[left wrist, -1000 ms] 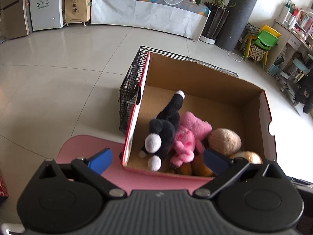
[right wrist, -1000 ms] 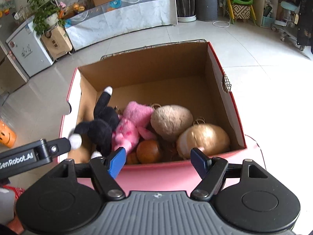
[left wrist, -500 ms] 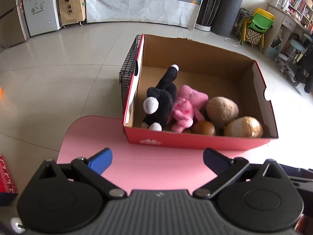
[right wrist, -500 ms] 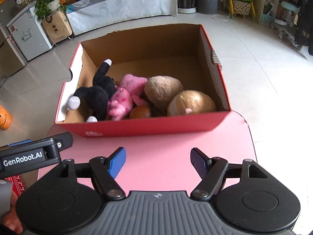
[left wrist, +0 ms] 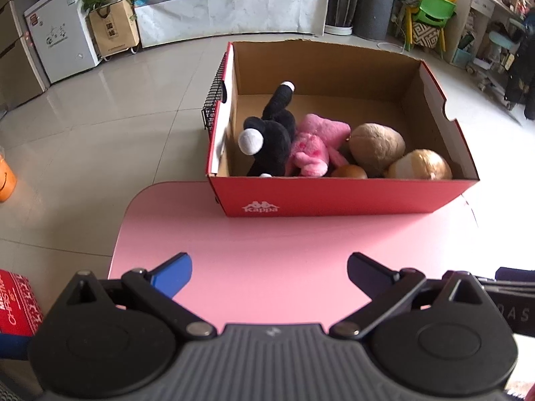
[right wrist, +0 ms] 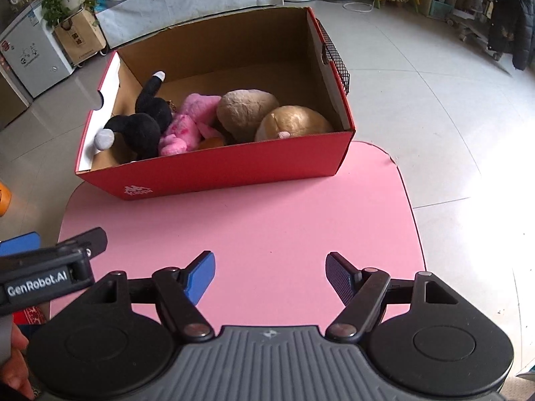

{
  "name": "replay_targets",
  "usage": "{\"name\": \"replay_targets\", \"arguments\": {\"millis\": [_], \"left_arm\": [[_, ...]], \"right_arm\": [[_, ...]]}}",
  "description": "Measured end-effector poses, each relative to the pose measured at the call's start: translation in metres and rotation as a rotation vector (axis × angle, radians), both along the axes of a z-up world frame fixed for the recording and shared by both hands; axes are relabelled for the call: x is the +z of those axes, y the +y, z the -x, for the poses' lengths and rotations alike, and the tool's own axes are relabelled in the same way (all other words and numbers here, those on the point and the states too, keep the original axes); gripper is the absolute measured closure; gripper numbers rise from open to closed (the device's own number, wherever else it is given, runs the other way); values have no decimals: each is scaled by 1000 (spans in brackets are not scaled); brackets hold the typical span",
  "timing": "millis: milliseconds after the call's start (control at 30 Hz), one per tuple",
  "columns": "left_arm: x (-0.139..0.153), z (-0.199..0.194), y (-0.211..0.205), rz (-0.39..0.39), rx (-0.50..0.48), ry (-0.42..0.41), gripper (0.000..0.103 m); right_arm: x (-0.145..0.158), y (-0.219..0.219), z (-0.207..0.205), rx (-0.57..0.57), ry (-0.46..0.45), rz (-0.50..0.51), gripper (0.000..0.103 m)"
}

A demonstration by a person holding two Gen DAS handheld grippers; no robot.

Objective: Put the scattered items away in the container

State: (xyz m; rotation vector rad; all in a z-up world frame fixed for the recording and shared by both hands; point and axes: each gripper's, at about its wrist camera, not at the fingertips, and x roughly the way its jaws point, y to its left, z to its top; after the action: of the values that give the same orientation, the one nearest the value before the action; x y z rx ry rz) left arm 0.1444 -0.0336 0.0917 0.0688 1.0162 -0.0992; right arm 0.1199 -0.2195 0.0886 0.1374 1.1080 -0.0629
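Note:
A red cardboard box (left wrist: 334, 197) (right wrist: 214, 167) stands at the far end of the pink table (left wrist: 284, 257) (right wrist: 260, 220). Inside lie a black-and-white plush (left wrist: 271, 133) (right wrist: 140, 127), a pink plush (left wrist: 311, 143) (right wrist: 190, 120), a brown round plush (left wrist: 376, 143) (right wrist: 245, 110), a tan round plush (left wrist: 421, 165) (right wrist: 294, 122) and a small orange ball (left wrist: 349, 171). My left gripper (left wrist: 269, 272) hangs open over the near table, empty. My right gripper (right wrist: 270, 275) is open and empty too, well short of the box. The left gripper's body (right wrist: 50, 274) shows at the right view's left edge.
A black wire cage (left wrist: 214, 97) stands behind the box's left side. The tiled floor (left wrist: 83, 133) surrounds the table. A red printed box (left wrist: 16, 304) sits low left, an orange object (left wrist: 5, 177) on the floor. A counter, a fridge, plants and small chairs line the room's far side.
Both grippers have pulled back and up from over the box toward the table's near edge. The box now sits farther off, with bare pink tabletop between. The toys have not moved.

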Motion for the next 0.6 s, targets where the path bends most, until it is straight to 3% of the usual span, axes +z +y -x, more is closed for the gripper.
{"name": "replay_targets", "arguments": {"millis": [233,400,600], "left_arm": [[-8,-4,-5,-23,-14,1,0],[-12,-10,-6,23,-8,27,0],[-17,-10,-6,12,-11,27,0]], "right_arm": [[-3,-3,-8,2,7,8,29],[-7,-1,-14,-7,18,-1,29],[-14,0,-16,12,25,11,29]]}}
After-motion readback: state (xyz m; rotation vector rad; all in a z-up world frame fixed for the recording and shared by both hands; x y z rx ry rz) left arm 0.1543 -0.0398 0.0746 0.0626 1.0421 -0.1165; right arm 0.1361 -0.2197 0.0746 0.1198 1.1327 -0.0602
